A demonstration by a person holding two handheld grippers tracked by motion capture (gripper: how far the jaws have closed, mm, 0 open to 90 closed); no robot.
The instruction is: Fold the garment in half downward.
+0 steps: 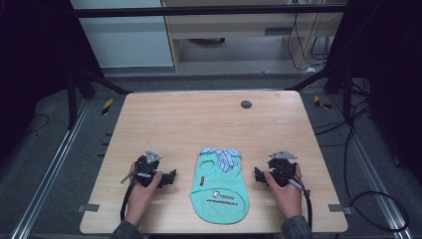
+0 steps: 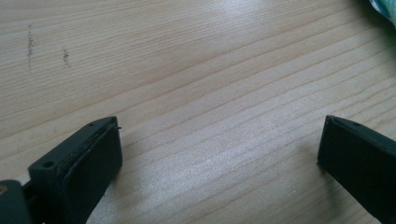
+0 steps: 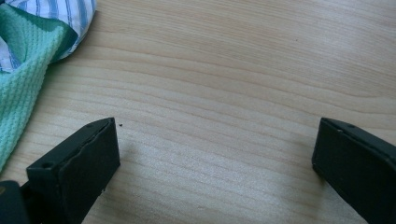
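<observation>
A small mint-green knitted garment (image 1: 219, 191) with a blue-and-white striped collar and a printed white logo lies flat on the pale wooden table (image 1: 199, 119), its collar end pointing away from the person and its hem toward the near edge. It sits between the two tools: the left gripper (image 1: 169, 178), a black two-jaw claw topped by a grey three-cornered plate, rests on the wood just to the garment's left with its jaws aimed toward the cloth, and the right gripper (image 1: 258, 175), of the same build, rests just to the garment's right with its jaws aimed back at it. Neither claw touches the fabric. In the left gripper view the left gripper (image 2: 219, 154) has its jaws spread wide with bare wood grain between them, and a sliver of the green garment (image 2: 385, 9) lies ahead and off to one side, at the far upper corner. In the right gripper view the right gripper (image 3: 215, 151) is likewise released, jaws far apart over bare wood, while the garment (image 3: 23, 74) lies ahead of the claw and beside its left-hand jaw, striped collar farthest out. A small dark round disc (image 1: 246, 104) sits on the table well beyond both claws.
</observation>
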